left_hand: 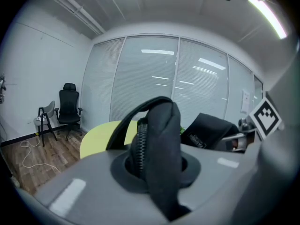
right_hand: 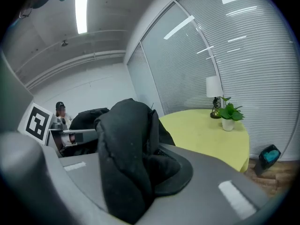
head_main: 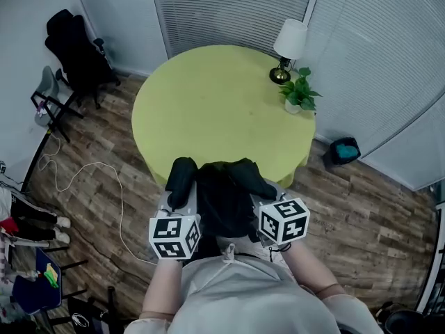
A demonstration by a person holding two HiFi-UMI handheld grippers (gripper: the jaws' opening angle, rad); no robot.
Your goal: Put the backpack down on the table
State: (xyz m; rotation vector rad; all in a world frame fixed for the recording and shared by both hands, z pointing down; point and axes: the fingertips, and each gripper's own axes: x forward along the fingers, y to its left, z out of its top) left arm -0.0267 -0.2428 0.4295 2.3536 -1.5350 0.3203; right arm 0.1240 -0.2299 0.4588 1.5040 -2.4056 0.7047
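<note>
Marker cubes sit nearest in the head view, one on each claw, just ahead of the person's chest. The left gripper (left_hand: 155,168) has its jaws pressed nearly together, pinching a fold of black fabric with a zipper running up it. The right gripper (right_hand: 149,168) is likewise almost closed, clamped on a thick bunched wad of the same cloth. Both folds belong to the backpack (head_main: 222,199), which hangs between the two claws in front of the person, with its far end reaching the near rim of the round yellow-green table (head_main: 208,110). It is carried rather than set down, and whether its far end brushes the rim cannot be told. Beyond that rim the tabletop lies open across its near, middle and left parts. Only the far right edge is taken, where a small potted plant (head_main: 299,93) stands just in front of a white-shaded lamp (head_main: 289,46). Wooden floor (head_main: 361,214) rings the table. To the left a pale cable (head_main: 97,176) trails over the boards, and further off a grey folding chair (head_main: 47,92) stands near a black office chair (head_main: 76,51) by the wall. To the right a teal bin (head_main: 345,149) sits on the floor near the table's edge, close to the blinds (head_main: 229,9) that line the far windows.
</note>
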